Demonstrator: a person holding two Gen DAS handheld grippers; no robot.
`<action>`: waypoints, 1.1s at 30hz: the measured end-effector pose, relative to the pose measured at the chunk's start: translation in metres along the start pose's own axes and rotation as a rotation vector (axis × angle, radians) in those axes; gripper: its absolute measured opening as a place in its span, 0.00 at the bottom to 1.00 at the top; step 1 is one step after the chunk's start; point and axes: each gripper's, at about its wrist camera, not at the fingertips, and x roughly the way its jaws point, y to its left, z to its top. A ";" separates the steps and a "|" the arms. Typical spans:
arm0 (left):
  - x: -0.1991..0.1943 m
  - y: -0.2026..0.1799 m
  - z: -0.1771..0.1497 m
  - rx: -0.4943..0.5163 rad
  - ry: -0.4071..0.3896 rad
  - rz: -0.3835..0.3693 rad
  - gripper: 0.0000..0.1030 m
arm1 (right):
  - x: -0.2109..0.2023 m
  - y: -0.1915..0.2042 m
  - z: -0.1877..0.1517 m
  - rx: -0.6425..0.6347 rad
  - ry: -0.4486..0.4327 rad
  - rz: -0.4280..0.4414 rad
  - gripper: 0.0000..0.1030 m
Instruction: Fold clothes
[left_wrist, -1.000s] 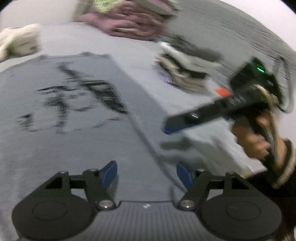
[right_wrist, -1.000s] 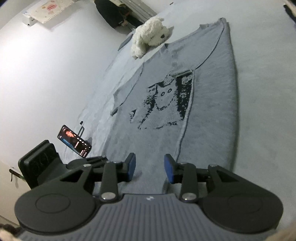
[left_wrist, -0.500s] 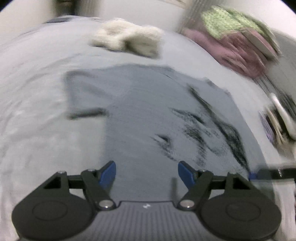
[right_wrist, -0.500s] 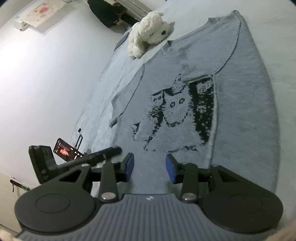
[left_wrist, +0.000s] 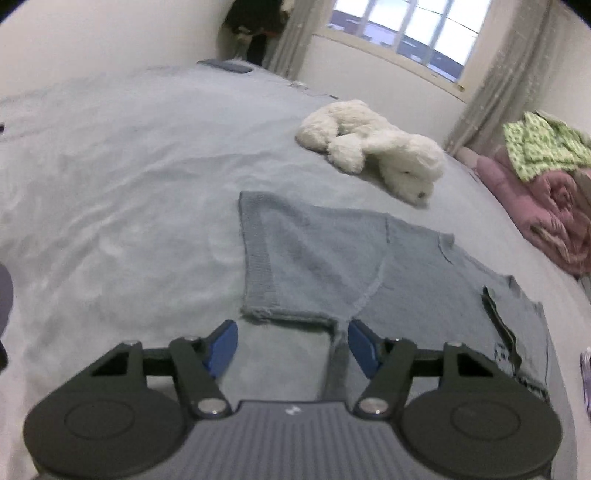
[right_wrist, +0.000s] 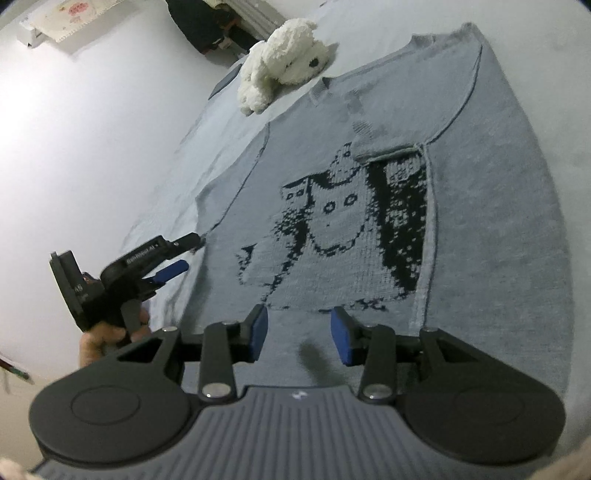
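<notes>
A wide bed (left_wrist: 110, 177) covered in a pale grey sheet fills both views, and a grey knitted sweater (right_wrist: 461, 206) with a black cat design lies spread flat across it. One short sleeve is folded in over the chest, its cuff lying against the top of the design; the other sleeve (left_wrist: 295, 266) stretches out to the side, flat on the sheet. A heap of pink bedding (left_wrist: 546, 206) topped by a green patterned cloth (left_wrist: 539, 144) sits at the bed's far edge, below a curtained window (left_wrist: 406, 29). A white plush dog (left_wrist: 376, 151) lies on the sheet just beyond the sweater's neckline, apart from it. The left gripper (left_wrist: 289, 341), held in a hand (right_wrist: 107, 332), hovers at the lower edge of the outstretched sleeve; its blue-padded jaws are closing, with the sleeve hem just ahead of them and no cloth pinched. The right gripper (right_wrist: 299, 334) is poised above the sweater's lower hem, jaws partly spread and gripping nothing.
</notes>
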 end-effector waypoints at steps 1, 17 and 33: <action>0.001 0.003 0.001 -0.019 -0.006 -0.007 0.62 | -0.001 0.003 -0.002 -0.017 -0.010 -0.017 0.41; 0.023 0.024 0.018 -0.241 -0.071 -0.035 0.14 | 0.024 0.041 0.036 -0.091 -0.049 -0.007 0.41; 0.011 -0.021 0.019 0.033 -0.155 -0.196 0.05 | 0.101 0.074 0.101 -0.073 -0.006 0.134 0.42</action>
